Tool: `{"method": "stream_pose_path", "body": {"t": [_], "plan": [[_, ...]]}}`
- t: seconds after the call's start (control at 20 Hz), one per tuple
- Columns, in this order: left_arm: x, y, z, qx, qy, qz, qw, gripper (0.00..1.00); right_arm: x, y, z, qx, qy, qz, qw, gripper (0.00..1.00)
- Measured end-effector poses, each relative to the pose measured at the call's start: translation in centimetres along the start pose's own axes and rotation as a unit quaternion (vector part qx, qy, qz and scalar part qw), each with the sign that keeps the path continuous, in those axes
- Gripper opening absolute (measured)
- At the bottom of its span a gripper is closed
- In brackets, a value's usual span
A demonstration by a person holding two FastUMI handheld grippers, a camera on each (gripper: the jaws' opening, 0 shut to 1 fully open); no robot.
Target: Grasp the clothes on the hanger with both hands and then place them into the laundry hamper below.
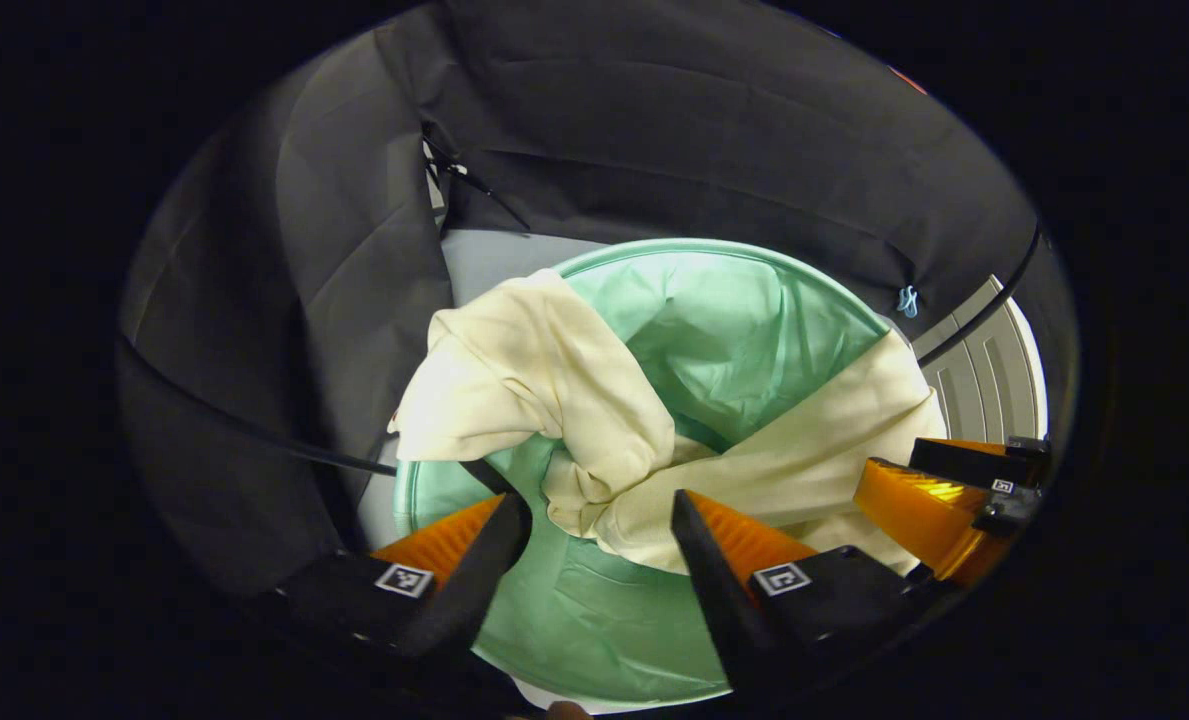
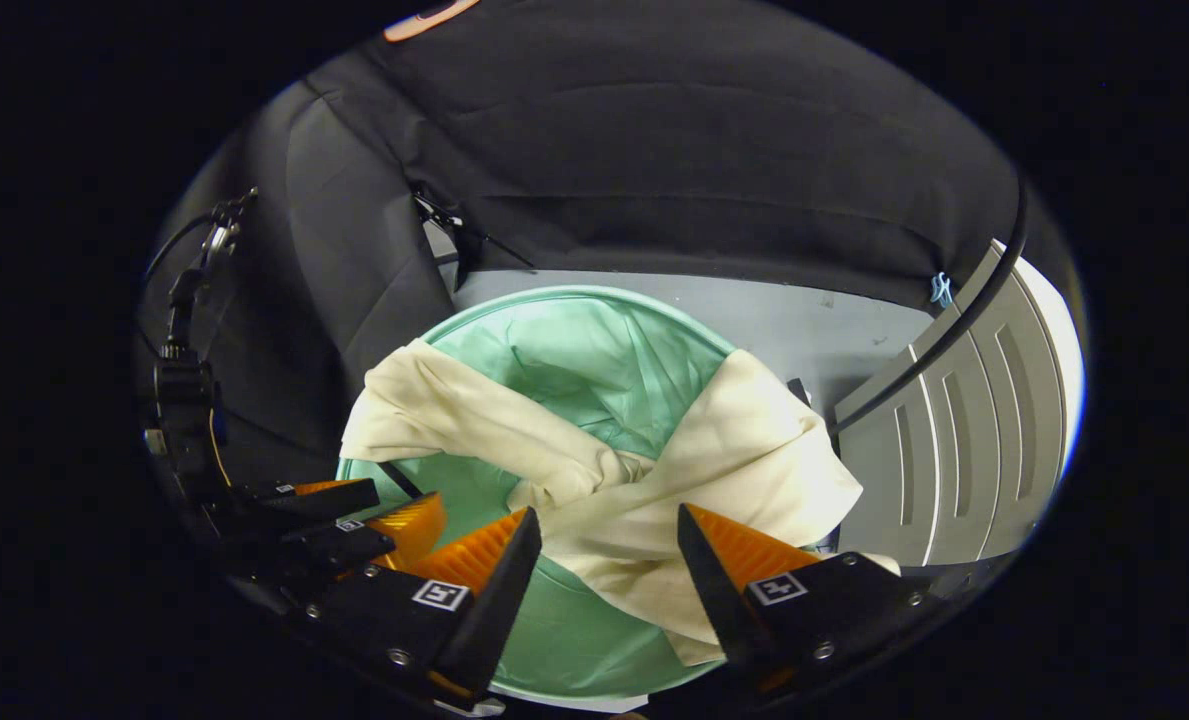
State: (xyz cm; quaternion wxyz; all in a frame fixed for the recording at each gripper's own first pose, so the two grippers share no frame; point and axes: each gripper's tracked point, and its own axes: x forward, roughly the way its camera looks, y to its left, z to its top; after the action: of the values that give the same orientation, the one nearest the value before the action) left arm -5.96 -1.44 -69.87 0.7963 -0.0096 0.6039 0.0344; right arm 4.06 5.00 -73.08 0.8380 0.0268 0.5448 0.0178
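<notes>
Cloth lay just ahead of and below both claws: the cream garment (image 1: pixel 594 420) was draped across the mouth of the green laundry hamper (image 1: pixel 754 330), its long axis running rim to rim, bunched and twisted at the middle with both ends hanging over the rim. The left claw (image 1: pixel 599 540) and the right claw (image 2: pixel 604 560) both stood apart with nothing between their fingers, about equally near the bunched middle. It looked soft, thin and creased, not yet fully down inside the hamper.
</notes>
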Motion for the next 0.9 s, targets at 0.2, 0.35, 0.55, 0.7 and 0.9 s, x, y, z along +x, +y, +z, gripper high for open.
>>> {"method": "stream_pose_path", "body": {"t": [0.2,0.35,0.55,0.7,0.9], "plan": [[-1.4,0.2,0.6,0.003,-0.011,0.009,1.000,0.96,-1.5,-0.2,1.0,0.001,-0.015,-0.002,1.000,0.95],[-2.9,0.2,1.7,0.014,-0.026,0.009,1.000,0.97,-2.9,-0.3,2.0,0.013,-0.029,-0.001,0.999,0.95],[-6.0,0.0,4.1,0.021,-0.062,0.009,0.998,0.97,-5.6,-0.5,3.6,0.012,-0.057,-0.003,0.998,0.95],[-9.0,-0.4,6.6,0.023,-0.098,0.002,0.995,0.97,-8.3,-0.4,5.4,0.014,-0.082,0.000,0.997,0.95],[-13.9,-1.1,10.3,0.024,-0.153,-0.005,0.988,0.96,-12.7,0.0,8.5,0.015,-0.124,0.007,0.992,0.95]]}}
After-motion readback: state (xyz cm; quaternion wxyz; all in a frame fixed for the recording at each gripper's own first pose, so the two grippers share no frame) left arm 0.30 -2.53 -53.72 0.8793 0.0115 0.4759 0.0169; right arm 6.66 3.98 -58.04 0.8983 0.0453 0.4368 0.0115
